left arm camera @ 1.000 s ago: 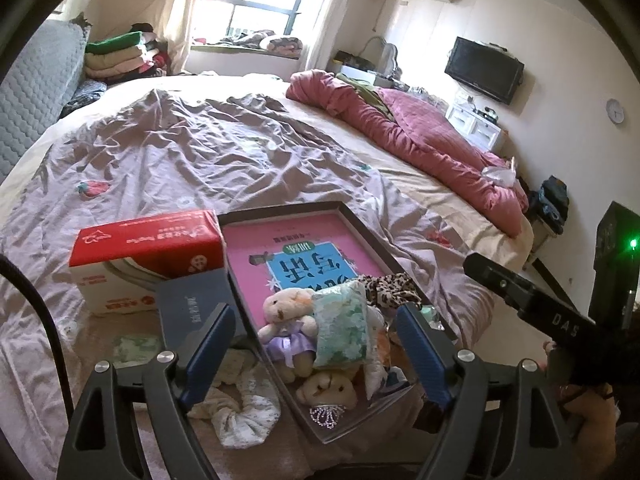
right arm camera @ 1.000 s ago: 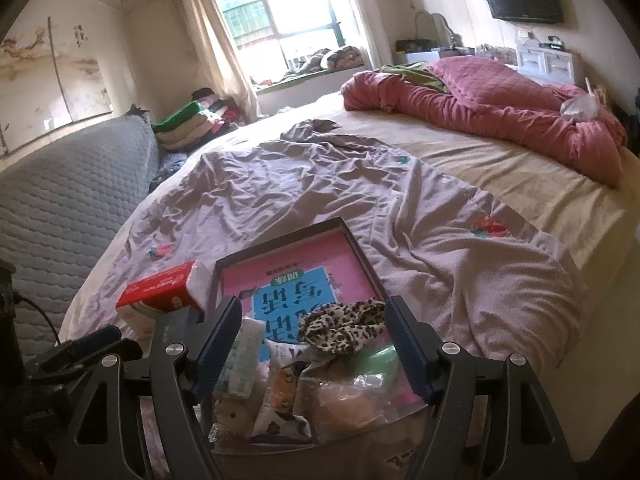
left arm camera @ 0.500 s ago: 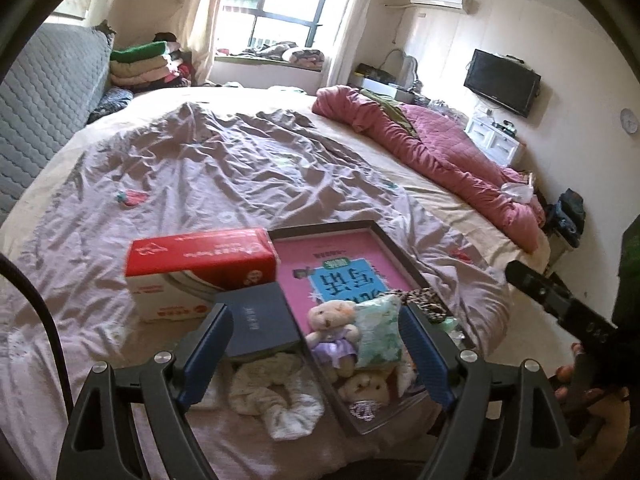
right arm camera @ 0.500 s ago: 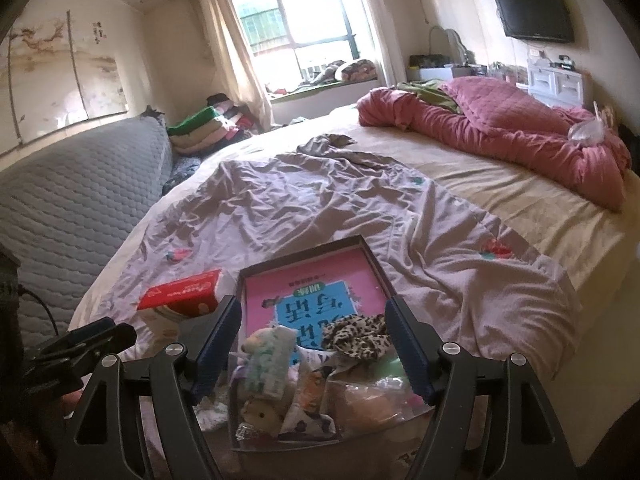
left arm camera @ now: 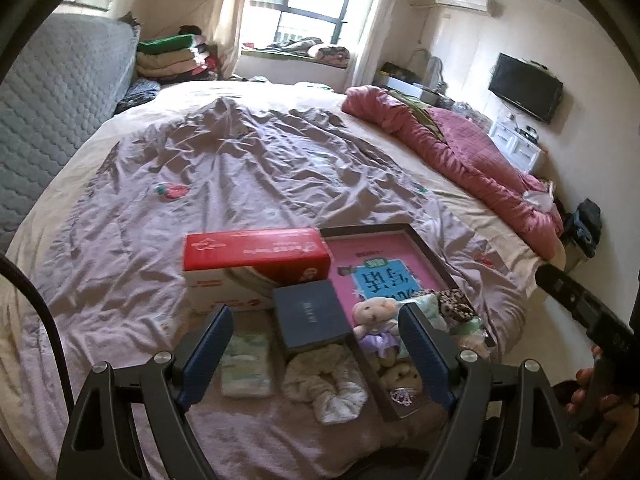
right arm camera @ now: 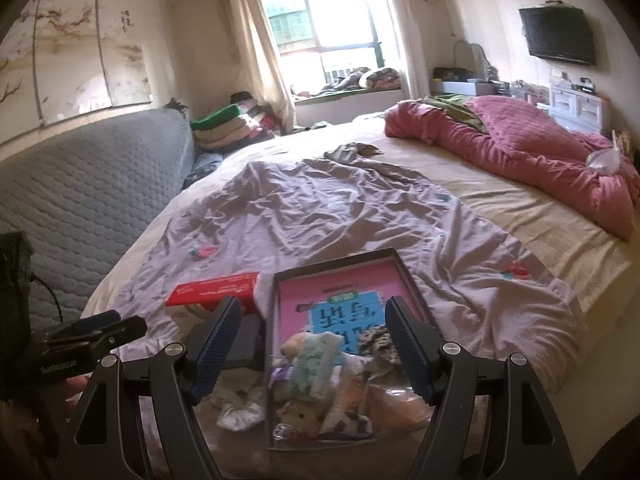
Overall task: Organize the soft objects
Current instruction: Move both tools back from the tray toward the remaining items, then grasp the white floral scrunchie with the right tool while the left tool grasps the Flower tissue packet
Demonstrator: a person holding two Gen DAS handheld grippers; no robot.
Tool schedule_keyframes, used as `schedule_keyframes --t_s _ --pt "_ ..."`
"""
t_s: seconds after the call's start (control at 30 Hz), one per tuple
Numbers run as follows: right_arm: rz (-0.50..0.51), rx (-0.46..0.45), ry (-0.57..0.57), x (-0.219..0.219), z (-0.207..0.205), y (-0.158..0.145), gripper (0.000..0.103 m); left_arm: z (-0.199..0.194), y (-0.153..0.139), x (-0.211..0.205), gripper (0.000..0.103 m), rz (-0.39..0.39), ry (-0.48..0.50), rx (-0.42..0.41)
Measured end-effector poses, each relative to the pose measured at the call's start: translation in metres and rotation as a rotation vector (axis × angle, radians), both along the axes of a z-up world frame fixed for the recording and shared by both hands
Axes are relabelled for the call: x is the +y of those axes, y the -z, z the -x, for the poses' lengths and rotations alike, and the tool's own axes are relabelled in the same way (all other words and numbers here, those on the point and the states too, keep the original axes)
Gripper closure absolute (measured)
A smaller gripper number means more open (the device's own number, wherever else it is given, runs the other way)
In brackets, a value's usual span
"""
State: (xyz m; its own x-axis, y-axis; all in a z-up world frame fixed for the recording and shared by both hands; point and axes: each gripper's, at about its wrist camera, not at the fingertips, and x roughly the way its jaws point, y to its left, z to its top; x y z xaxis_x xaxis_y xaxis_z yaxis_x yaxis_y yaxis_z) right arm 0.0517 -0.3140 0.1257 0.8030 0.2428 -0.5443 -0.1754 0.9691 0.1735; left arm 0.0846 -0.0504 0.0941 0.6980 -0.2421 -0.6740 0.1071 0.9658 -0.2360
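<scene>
One tray, two teddy bears, two scrunchies, one red box, one dark box, one tissue pack.

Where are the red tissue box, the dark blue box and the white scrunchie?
red tissue box (left arm camera: pixel 256 248), left wrist view, red top face
dark blue box (left arm camera: pixel 310 316), left wrist view, lid
white scrunchie (left arm camera: pixel 326 384), left wrist view, ruffled fabric

Plush bears, leopard scrunchie piled in dark tray; cream scrunchie beside, on sheet.
</scene>
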Motion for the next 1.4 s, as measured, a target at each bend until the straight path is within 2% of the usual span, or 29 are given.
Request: schedule_keyframes --t_s 0.2,0.6,1.07,1.4 --pt "0.019 0.021 -0.065 0.030 0.000 0.007 0.027 -0.003 0.005 0.030 0.019 0.001 -0.056 0.020" --pt "0.092 0.139 -0.251 0.109 0.002 0.058 0.027 -0.014 0.036 0.079 0.019 -0.005 -0.147 0.099" --pt "0.218 0.262 -0.347 0.154 -0.005 0.122 0.027 -0.031 0.079 0.067 0.019 -0.011 -0.094 0.206" --pt "0.328 0.288 -0.352 0.168 -0.023 0.159 0.027 -0.045 0.122 0.055 0.019 -0.031 -0.065 0.295"
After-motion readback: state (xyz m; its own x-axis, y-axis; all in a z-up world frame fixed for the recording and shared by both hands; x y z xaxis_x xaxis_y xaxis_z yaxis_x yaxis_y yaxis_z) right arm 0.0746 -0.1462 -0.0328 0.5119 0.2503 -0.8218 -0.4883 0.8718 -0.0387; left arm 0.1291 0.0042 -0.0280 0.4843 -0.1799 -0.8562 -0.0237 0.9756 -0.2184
